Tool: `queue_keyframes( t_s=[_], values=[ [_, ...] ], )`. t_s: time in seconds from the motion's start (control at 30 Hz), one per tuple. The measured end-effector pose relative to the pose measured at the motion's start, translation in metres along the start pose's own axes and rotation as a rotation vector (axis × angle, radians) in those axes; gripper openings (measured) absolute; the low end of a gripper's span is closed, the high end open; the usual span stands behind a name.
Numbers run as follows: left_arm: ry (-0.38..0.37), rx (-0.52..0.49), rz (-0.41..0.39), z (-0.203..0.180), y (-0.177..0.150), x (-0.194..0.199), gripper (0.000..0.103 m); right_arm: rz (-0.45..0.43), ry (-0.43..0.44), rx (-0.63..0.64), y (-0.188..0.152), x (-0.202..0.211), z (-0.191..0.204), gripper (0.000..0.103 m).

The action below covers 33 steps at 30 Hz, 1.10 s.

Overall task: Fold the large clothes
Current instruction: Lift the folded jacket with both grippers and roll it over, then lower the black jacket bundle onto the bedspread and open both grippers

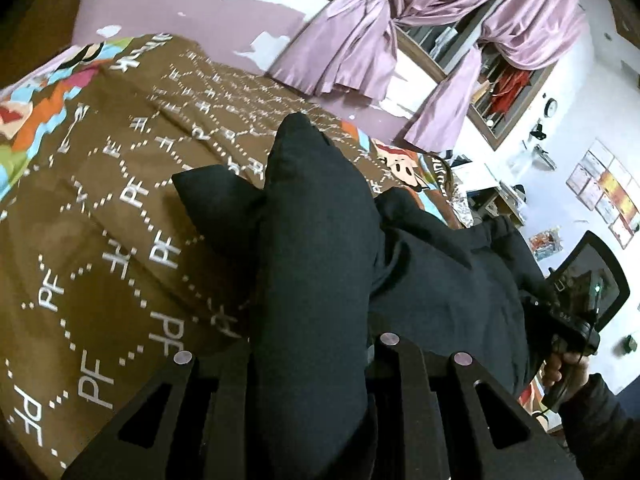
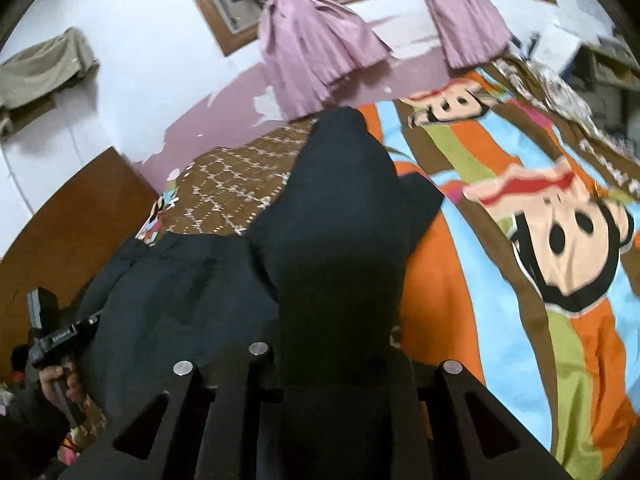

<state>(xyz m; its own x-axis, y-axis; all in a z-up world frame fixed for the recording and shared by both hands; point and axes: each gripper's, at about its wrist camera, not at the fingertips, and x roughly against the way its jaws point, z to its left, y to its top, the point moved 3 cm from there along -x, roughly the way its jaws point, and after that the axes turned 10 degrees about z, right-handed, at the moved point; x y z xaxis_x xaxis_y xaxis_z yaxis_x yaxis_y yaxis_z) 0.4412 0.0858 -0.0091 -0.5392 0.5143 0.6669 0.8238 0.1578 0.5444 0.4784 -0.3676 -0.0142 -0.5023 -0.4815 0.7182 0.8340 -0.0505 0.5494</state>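
Note:
A large black garment (image 1: 320, 248) hangs above the bed, held at two places. My left gripper (image 1: 316, 352) is shut on a bunched fold of it that stands up between the jaws. My right gripper (image 2: 336, 356) is shut on another fold of the same black garment (image 2: 332, 240). The cloth sags between the two grippers. The fingertips of both grippers are hidden by the fabric. The right gripper's body and the hand holding it show at the right of the left wrist view (image 1: 576, 320). The left gripper's body shows at the left of the right wrist view (image 2: 52, 340).
The bed carries a brown blanket (image 1: 120, 208) with white letters and a striped cartoon-monkey border (image 2: 560, 240). Pink curtains (image 1: 360, 52) hang at a window behind the bed. A wooden headboard (image 2: 68, 232) stands to the left. Shelves and clutter stand beyond the bed.

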Motion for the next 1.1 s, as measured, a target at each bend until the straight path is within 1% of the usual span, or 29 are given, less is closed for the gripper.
queue_keyframes(
  t_s=[0.03, 0.07, 0.13, 0.27, 0.3, 0.33, 0.37, 0.4, 0.43, 0.47, 0.5, 0.53, 0.57, 0.6, 0.63, 0.67, 0.7, 0.73, 0.77, 0.83, 0.97, 1.1],
  values=[
    [0.008, 0.003, 0.006, 0.003, -0.001, -0.001, 0.020, 0.007, -0.006, -0.008, -0.002, -0.001, -0.004, 0.023],
    [0.017, 0.005, 0.015, 0.006, -0.001, -0.001, 0.021, 0.015, -0.019, -0.012, -0.004, -0.003, -0.006, 0.026],
    [0.040, 0.005, 0.038, 0.010, -0.001, -0.002, 0.025, 0.024, -0.038, -0.015, -0.006, -0.005, -0.008, 0.028],
    [0.100, 0.010, 0.070, 0.013, -0.003, -0.004, 0.030, 0.018, -0.062, -0.037, -0.009, -0.005, -0.007, 0.033],
    [0.115, 0.021, 0.073, 0.013, -0.005, -0.004, 0.034, 0.020, -0.071, -0.039, -0.008, -0.005, -0.007, 0.035],
    [0.123, 0.028, 0.075, 0.014, -0.005, -0.005, 0.037, 0.025, -0.097, -0.037, -0.009, -0.005, -0.007, 0.040],
    [0.133, 0.035, 0.080, 0.016, -0.006, -0.005, 0.039, 0.029, -0.126, -0.035, -0.010, -0.006, -0.006, 0.050],
    [0.153, 0.042, 0.087, 0.016, -0.006, -0.006, 0.045, 0.033, -0.166, -0.033, -0.011, -0.006, -0.007, 0.056],
    [0.188, 0.049, 0.094, 0.018, -0.006, -0.006, 0.053, 0.035, -0.210, -0.030, -0.012, -0.006, -0.008, 0.065],
    [0.220, 0.054, 0.100, 0.017, -0.006, -0.007, 0.058, 0.036, -0.240, -0.030, -0.014, -0.005, -0.009, 0.070],
    [0.249, 0.056, 0.101, 0.018, -0.006, -0.007, 0.066, 0.037, -0.258, -0.032, -0.016, -0.004, -0.011, 0.072],
    [0.275, 0.057, 0.097, 0.018, -0.006, -0.006, 0.071, 0.038, -0.269, -0.035, -0.019, -0.003, -0.012, 0.074],
    [0.296, 0.055, 0.091, 0.016, -0.006, -0.005, 0.074, 0.037, -0.276, -0.038, -0.021, -0.002, -0.013, 0.076],
    [0.312, 0.051, 0.086, 0.015, -0.007, -0.003, 0.080, 0.036, -0.281, -0.041, -0.022, -0.001, -0.014, 0.076],
    [0.345, 0.044, 0.078, 0.012, -0.007, -0.001, 0.087, 0.033, -0.292, -0.045, -0.024, 0.000, -0.015, 0.079],
    [0.371, 0.034, 0.067, 0.009, -0.006, 0.000, 0.089, 0.028, -0.297, -0.048, -0.025, 0.002, -0.015, 0.082],
    [0.393, 0.021, 0.050, 0.005, -0.006, 0.003, 0.093, 0.020, -0.299, -0.050, -0.026, 0.004, -0.013, 0.084],
    [0.410, 0.008, 0.031, 0.000, -0.007, 0.007, 0.094, 0.009, -0.299, -0.051, -0.026, 0.007, -0.012, 0.086],
    [0.418, -0.003, 0.021, -0.004, -0.007, 0.010, 0.095, -0.003, -0.299, -0.051, -0.026, 0.010, -0.009, 0.090],
    [0.417, -0.023, 0.013, -0.014, -0.006, 0.015, 0.098, -0.024, -0.298, -0.048, -0.025, 0.015, -0.005, 0.095],
    [0.414, -0.053, -0.004, -0.029, -0.004, 0.026, 0.100, -0.083, -0.287, -0.026, -0.023, 0.031, 0.012, 0.097],
    [0.417, -0.084, -0.043, -0.051, -0.004, 0.044, 0.101, -0.121, -0.273, 0.001, -0.019, 0.049, 0.030, 0.100]
  ],
)
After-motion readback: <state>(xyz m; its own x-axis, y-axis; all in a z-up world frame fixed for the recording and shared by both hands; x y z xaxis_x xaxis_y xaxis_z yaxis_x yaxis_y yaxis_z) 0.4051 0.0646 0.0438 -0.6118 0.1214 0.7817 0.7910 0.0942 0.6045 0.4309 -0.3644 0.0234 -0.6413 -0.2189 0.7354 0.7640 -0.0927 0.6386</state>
